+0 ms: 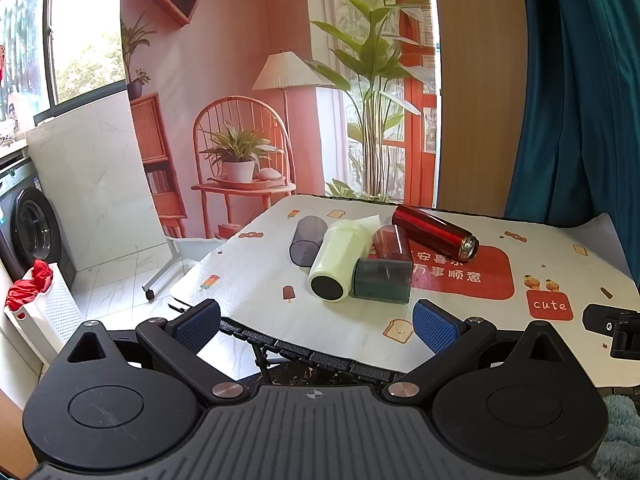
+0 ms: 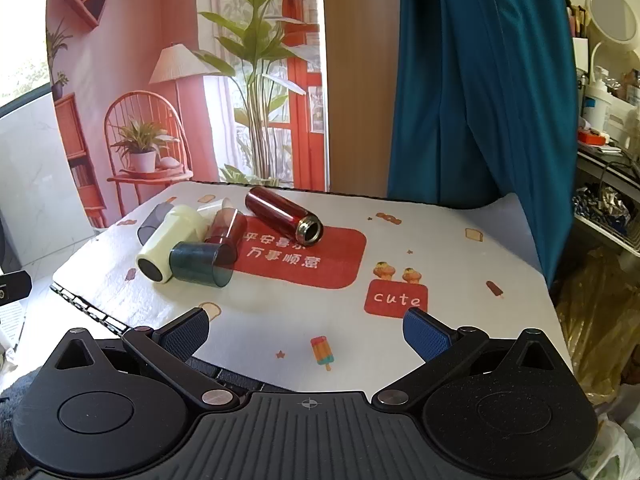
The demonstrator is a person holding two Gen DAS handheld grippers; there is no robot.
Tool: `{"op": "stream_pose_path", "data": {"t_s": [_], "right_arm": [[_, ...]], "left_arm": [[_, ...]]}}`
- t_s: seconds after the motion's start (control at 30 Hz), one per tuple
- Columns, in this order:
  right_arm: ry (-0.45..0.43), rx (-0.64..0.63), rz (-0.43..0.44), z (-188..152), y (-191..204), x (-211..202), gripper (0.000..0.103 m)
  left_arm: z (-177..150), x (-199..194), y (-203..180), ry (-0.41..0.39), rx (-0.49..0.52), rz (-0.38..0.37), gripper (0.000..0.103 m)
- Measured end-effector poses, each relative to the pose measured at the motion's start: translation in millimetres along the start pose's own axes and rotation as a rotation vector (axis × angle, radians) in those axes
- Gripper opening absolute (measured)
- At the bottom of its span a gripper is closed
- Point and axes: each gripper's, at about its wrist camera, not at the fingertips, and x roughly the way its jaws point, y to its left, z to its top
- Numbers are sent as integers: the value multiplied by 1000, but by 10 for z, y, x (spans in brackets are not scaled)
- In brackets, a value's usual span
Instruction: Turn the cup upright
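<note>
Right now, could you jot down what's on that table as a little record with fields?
surface: table under a printed cloth
cups lying on their sides: red metal cup, pale green cup, dark teal cup, red-tinted clear cup, smoky clear cup
cups upright: none
arrangement: four bunched together, red metal cup slightly apart
left gripper: open, empty, short of the cups
right gripper: open, empty, over the cloth

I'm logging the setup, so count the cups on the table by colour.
Smoky grey cup: 1
Pale green cup: 1
Clear red cup: 1
Dark teal cup: 1
Red metal flask: 1
Total: 5, all lying on their sides.
</note>
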Motion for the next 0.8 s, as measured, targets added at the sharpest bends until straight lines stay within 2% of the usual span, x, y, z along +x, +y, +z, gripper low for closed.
{"op": "stream_pose_path", "data": {"t_s": [0.8], "right_arm": [[12,7,-6,17,-3,25,103]], "left_arm": [[-15,2,4,16,-8,1,103]]}}
